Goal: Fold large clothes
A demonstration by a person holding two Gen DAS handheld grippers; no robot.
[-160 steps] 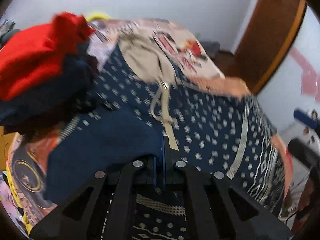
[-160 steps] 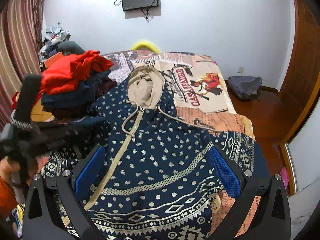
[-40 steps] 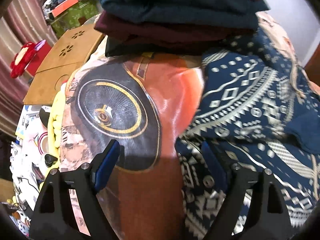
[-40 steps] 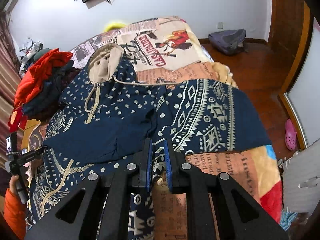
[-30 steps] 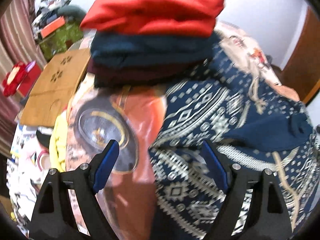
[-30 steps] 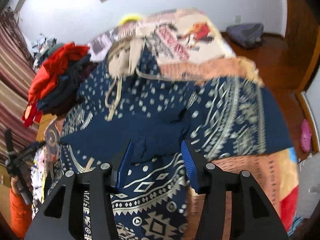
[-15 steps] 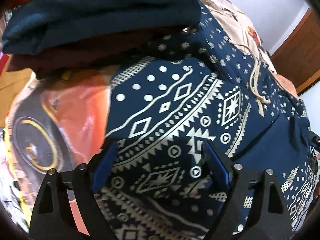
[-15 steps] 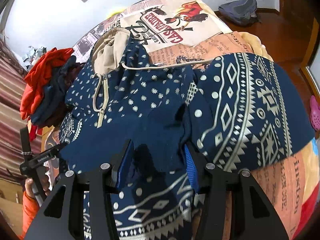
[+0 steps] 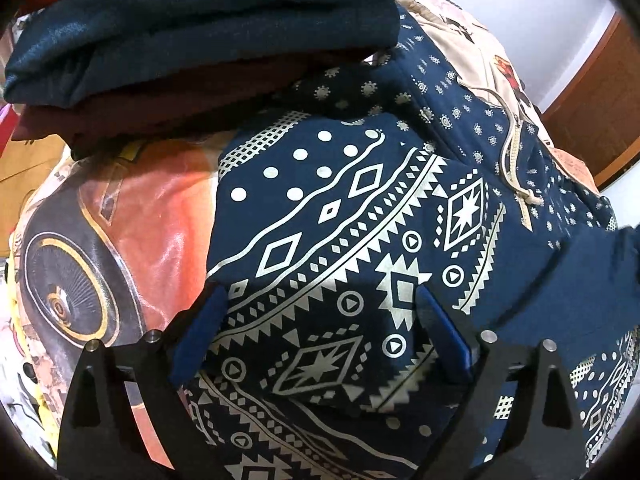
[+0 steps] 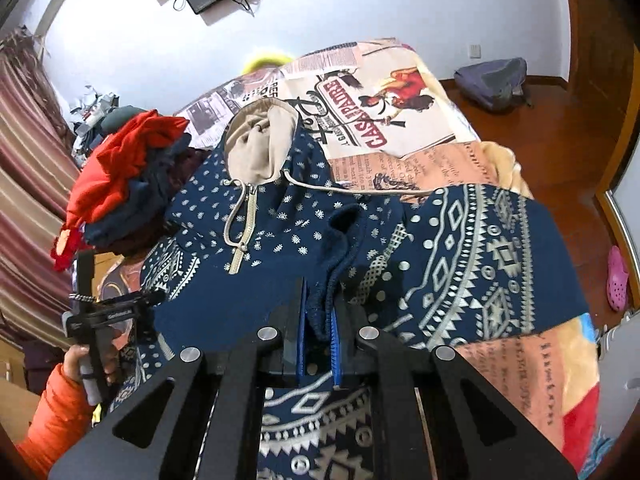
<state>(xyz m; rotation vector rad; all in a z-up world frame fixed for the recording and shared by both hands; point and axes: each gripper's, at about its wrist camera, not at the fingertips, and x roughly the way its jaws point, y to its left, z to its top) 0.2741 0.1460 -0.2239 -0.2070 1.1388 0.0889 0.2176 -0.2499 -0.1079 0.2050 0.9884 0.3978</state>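
**Right cuff pinched, left fingers spread over the sleeve**

Your right gripper (image 10: 318, 320) has just clenched on the plain navy cuff (image 10: 340, 236) of the hoodie (image 10: 280, 216), with the ribbed edge caught between the blue pads. The hoodie lies face up across the bed (image 10: 400, 92), hood toward the far wall, its patterned right sleeve (image 10: 480, 256) spread out to the side.

Your left gripper (image 9: 320, 332) has just been opening and now hangs released, its fingers (image 9: 196, 332) straddling the folded patterned sleeve (image 9: 340, 220) without pressing on it.

To do this fold well, I judge you should lift the cuff only enough to clear the body, then carry it straight across the chest so the sleeve lands flat. Bring the left fingers down on the fold line to pin the cloth before you pull, or the whole hoodie may slide on the slick blanket.

Watch the drawstring (image 9: 516, 160): it trails loose near the zip and could get dragged under the fold. The stack of folded clothes (image 9: 208, 32) sits touching the hoodie's shoulder on the left, leaving little room there. A backpack (image 10: 492, 80) and a pink clog (image 10: 618, 280) lie on the floor, well apart.
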